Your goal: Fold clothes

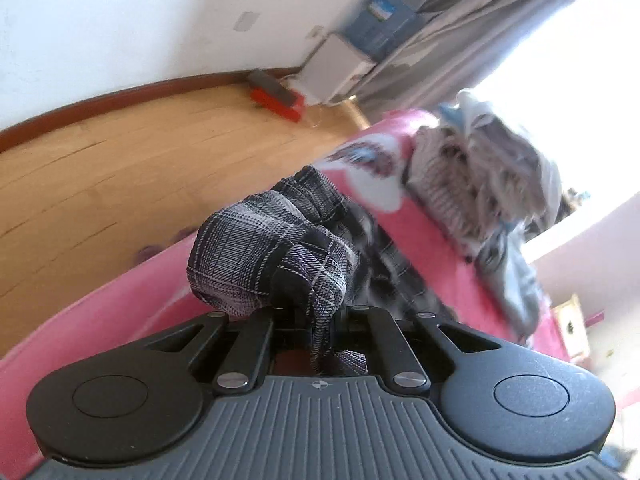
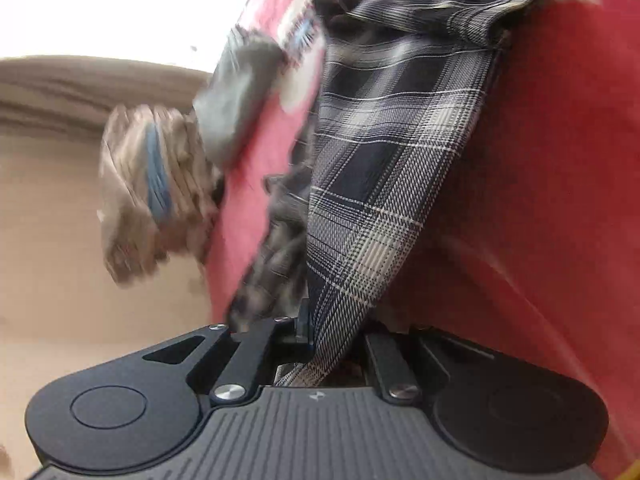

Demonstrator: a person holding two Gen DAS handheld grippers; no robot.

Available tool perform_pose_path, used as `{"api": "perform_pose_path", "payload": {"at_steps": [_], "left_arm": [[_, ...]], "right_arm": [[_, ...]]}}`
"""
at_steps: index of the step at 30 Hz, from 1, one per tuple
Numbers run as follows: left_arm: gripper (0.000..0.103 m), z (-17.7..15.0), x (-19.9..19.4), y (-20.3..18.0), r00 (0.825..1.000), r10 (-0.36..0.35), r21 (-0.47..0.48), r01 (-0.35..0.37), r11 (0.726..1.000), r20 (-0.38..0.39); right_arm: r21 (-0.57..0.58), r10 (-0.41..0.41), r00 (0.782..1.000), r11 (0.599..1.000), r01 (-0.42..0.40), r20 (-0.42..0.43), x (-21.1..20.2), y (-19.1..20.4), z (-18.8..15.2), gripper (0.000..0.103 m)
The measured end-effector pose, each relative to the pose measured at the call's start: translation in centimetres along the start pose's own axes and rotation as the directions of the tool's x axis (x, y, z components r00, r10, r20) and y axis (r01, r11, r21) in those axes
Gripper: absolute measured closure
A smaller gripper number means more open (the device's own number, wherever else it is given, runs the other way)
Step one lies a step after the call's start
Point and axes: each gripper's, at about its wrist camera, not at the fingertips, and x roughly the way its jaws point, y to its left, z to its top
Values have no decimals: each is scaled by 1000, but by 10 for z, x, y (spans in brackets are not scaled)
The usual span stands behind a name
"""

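Bed, pink-red printed cover (image 1: pixel 404 236), white-and-blue motifs. Lying on cover: black-and-white plaid garment (image 1: pixel 280 248), bunched at the bed's floor-side edge; pile of mixed clothes (image 1: pixel 480 184), beyond the plaid garment, apart from it, blurred.

My tongs work in a home bedroom, shown by the bed's pink patterned cover (image 1: pixel 400 128) heaped with a pile of clothes (image 1: pixel 480 184), the wooden floor (image 1: pixel 120 168) with its skirting board, the grey curtain (image 1: pixel 460 40) and bright window.
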Motion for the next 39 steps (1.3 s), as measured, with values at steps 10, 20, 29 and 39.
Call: {"api": "perform_pose_path", "payload": {"at_steps": [10, 20, 29, 39], "left_arm": [[67, -40, -24, 44, 980, 81, 176, -48, 983, -182], [54, -7, -51, 42, 998, 61, 287, -53, 957, -19], [46, 6, 11, -1, 998, 20, 657, -53, 752, 57], [73, 2, 25, 5, 995, -89, 744, 87, 663, -37]], "right_arm": [[-569, -452, 868, 777, 269, -206, -30, 46, -6, 54], [-970, -301, 923, 57, -235, -241, 90, 263, -110, 53], [-851, -269, 944, -434, -295, -190, 242, 276, -234, 51], [-909, -271, 931, -267, -319, -247, 245, 276, -216, 95]]}}
